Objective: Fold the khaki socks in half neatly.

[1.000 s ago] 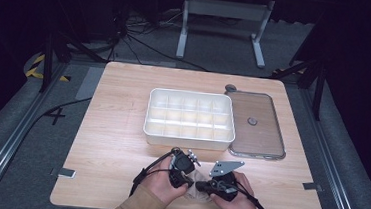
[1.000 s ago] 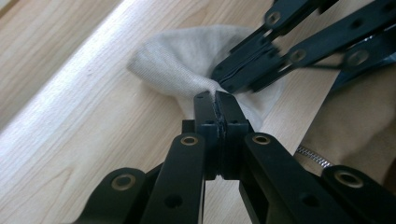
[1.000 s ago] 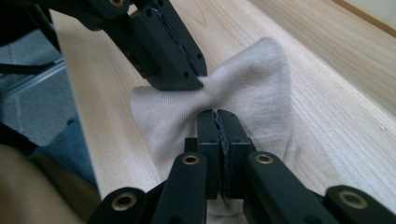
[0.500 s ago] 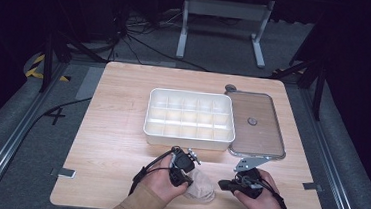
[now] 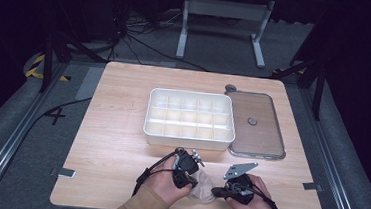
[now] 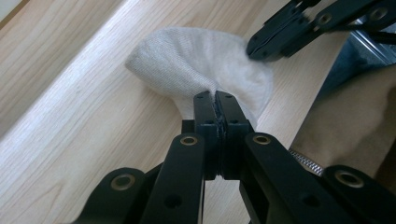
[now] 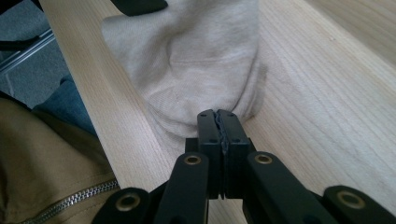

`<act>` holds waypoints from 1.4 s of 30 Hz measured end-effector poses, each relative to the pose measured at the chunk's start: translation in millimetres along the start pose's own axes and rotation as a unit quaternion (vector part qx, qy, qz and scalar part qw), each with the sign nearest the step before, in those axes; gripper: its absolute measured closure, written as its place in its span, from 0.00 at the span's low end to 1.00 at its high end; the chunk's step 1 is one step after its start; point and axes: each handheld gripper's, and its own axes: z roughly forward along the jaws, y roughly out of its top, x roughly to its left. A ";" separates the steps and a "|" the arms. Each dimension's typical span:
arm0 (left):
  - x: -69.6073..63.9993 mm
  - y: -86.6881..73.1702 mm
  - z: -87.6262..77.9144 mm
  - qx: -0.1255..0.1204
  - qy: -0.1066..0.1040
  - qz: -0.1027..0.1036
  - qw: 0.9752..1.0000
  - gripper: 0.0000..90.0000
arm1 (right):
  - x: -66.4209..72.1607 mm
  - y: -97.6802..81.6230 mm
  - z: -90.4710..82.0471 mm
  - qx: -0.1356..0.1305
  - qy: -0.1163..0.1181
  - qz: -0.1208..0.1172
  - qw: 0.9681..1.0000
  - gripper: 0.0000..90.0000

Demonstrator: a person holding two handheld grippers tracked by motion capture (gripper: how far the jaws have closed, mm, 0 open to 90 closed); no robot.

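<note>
Two sets of jaws, both mine, are pinched onto one small pale sock (image 5: 201,191) at the near edge of the table (image 5: 110,148). Starting at the left: my left gripper (image 5: 186,176) has its jaws pressed flat together with a fold of the knit caught between them, as the left gripper view makes plain (image 6: 215,100). The sock (image 6: 205,65) lies bunched on the wood between my two hands, close to my body. To its right, my right gripper (image 5: 217,191) points leftward at the cloth, and its own jaws are closed tight on the hem nearest to it (image 7: 218,116), the fabric (image 7: 196,60) rising in a soft heap beyond them.

I judge the step in hand to be taking hold of the sock at both ends, ready to stretch or fold it. The next move calls for drawing my hands steadily apart, or lifting together, without either pinch slipping off the thin knit.

Farther off, the white divided box (image 5: 190,119) sits mid-table with its compartments bare, and its clear lid (image 5: 254,124) lies just to the right, beside it. Nothing stands between the sock and the box; my main worry is the table's near edge, just beside the cloth.
</note>
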 end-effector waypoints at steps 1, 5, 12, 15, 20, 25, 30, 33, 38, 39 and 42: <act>-1.1 0.5 0.1 -0.001 -0.002 0.002 1.000 0.99 | 0.8 0.1 1.8 0.000 -0.001 -0.002 1.000 1.00; -5.2 2.5 3.6 -0.006 -0.003 0.010 1.000 0.99 | 2.1 0.5 4.3 -0.003 0.002 -0.004 1.000 1.00; -8.5 6.0 10.8 -0.005 -0.013 0.015 1.000 0.99 | 4.2 1.6 8.1 -0.007 0.008 -0.006 1.000 1.00; -9.6 6.2 15.7 -0.001 -0.015 0.014 1.000 0.99 | 3.8 1.9 8.5 -0.006 0.012 -0.004 1.000 1.00; -11.8 6.5 21.4 0.003 -0.025 0.018 1.000 0.98 | 1.2 2.2 5.0 -0.011 0.018 0.001 1.000 1.00; -13.5 6.5 24.6 0.003 -0.029 0.018 0.999 0.98 | -2.3 6.7 -10.9 -0.045 0.009 0.007 0.999 1.00; -14.1 7.5 28.7 0.005 -0.039 0.023 0.999 0.97 | 1.8 17.8 -21.2 -0.087 0.000 -0.005 0.996 1.00; -14.7 8.0 28.8 0.010 -0.039 0.025 0.999 0.97 | 5.7 22.1 -20.6 -0.103 0.000 -0.011 0.995 1.00; -15.4 7.9 29.1 0.011 -0.040 0.026 0.999 0.97 | 6.8 22.9 -12.6 -0.101 -0.006 -0.006 0.995 1.00; -15.8 7.8 29.2 0.011 -0.040 0.026 0.999 0.97 | 5.5 22.1 -10.8 -0.098 -0.003 -0.003 0.995 1.00; -15.9 7.6 28.7 0.013 -0.052 0.032 0.998 0.95 | 0.0 18.4 -4.8 -0.087 -0.006 0.002 0.996 1.00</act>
